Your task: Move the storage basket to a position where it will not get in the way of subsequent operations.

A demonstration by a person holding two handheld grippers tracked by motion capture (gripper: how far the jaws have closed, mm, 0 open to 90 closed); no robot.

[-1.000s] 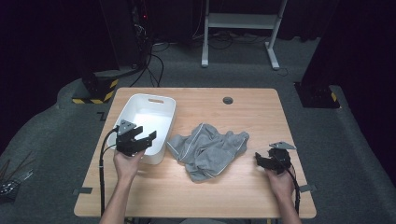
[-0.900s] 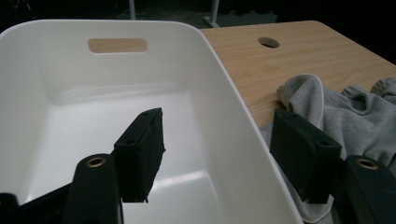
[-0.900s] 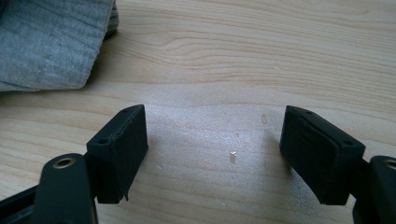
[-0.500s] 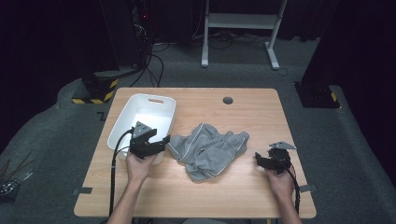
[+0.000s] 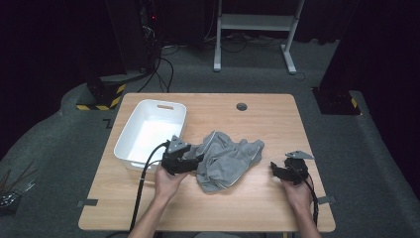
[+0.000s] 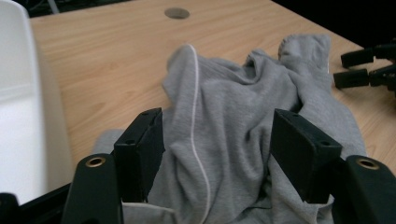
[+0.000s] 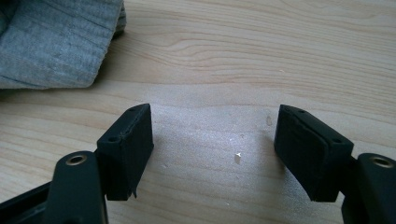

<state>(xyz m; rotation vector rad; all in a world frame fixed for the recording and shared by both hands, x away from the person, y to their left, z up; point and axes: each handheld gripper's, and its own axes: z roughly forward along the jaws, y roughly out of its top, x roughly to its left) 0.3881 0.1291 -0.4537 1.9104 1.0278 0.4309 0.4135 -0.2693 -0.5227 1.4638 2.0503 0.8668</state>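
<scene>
A crumpled grey garment point(image 5: 228, 156) lies in the middle of the wooden table point(image 5: 277, 119). My left gripper point(image 5: 195, 159) is at its left edge, low over the cloth. In the left gripper view the jaws stand open point(image 6: 217, 149) astride a fold of the grey garment point(image 6: 233, 107), and the pads are not pressing on it. My right gripper point(image 5: 274, 168) rests to the right of the garment, pointing toward it. Its jaws point(image 7: 215, 149) are open over bare wood and have just been closing a little with nothing between them. A corner of the garment point(image 7: 56, 42) lies beyond them.
A white plastic bin point(image 5: 148, 131) stands at the table's left, just behind the left hand, and its wall point(image 6: 18, 107) is close to the left jaw. A round cable hole point(image 5: 241, 106) sits near the far edge. Cables trail off the near edge.
My left gripper has moved right, from beside the white bin to the garment's left edge, and now straddles the cloth. The right hand has stayed in place.
</scene>
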